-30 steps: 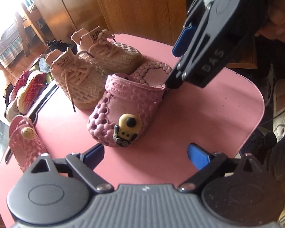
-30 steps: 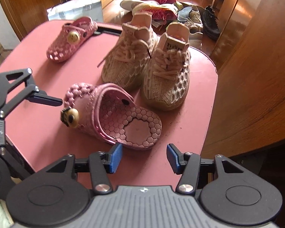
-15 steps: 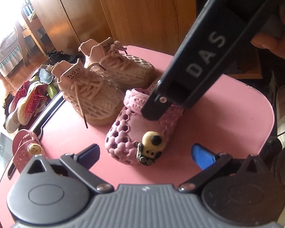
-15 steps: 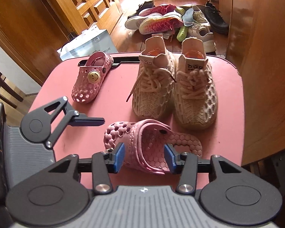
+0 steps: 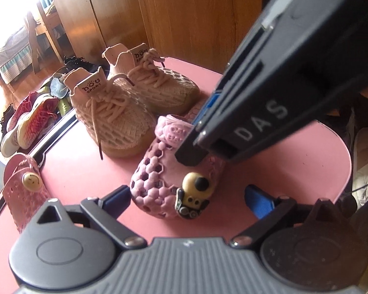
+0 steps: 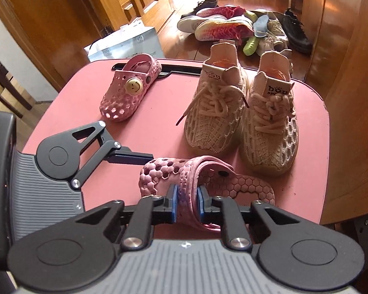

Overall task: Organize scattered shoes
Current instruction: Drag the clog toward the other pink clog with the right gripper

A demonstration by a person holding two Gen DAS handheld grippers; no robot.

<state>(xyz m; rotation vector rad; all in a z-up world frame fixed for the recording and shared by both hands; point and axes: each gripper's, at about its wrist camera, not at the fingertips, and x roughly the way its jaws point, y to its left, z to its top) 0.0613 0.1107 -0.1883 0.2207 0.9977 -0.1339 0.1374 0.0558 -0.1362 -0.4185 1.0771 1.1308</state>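
A pink clog with a bee charm (image 6: 235, 183) lies on the pink table (image 6: 159, 127). My right gripper (image 6: 187, 202) is shut on its side wall beside the heel strap. In the left wrist view the clog's toe (image 5: 157, 176) sits between the fingers of my open left gripper (image 5: 187, 198), which do not touch it. The right gripper (image 5: 196, 144) comes down on the clog from the upper right. Its mate, a pink clog with a smiley charm (image 6: 130, 93), lies at the table's far left. A pair of beige knit sneakers (image 6: 243, 122) stands side by side behind the held clog.
A pile of mixed shoes (image 6: 233, 24) lies on the wooden floor beyond the table. A white box (image 6: 125, 44) stands near the far left corner. Wooden panelling (image 6: 346, 49) runs close along the table's right side. A black slot (image 6: 179, 69) marks the far edge.
My right gripper came down over the bee clog and shut on its side wall; a second ago it hung open short of the heel. My left gripper moved in around the toe.
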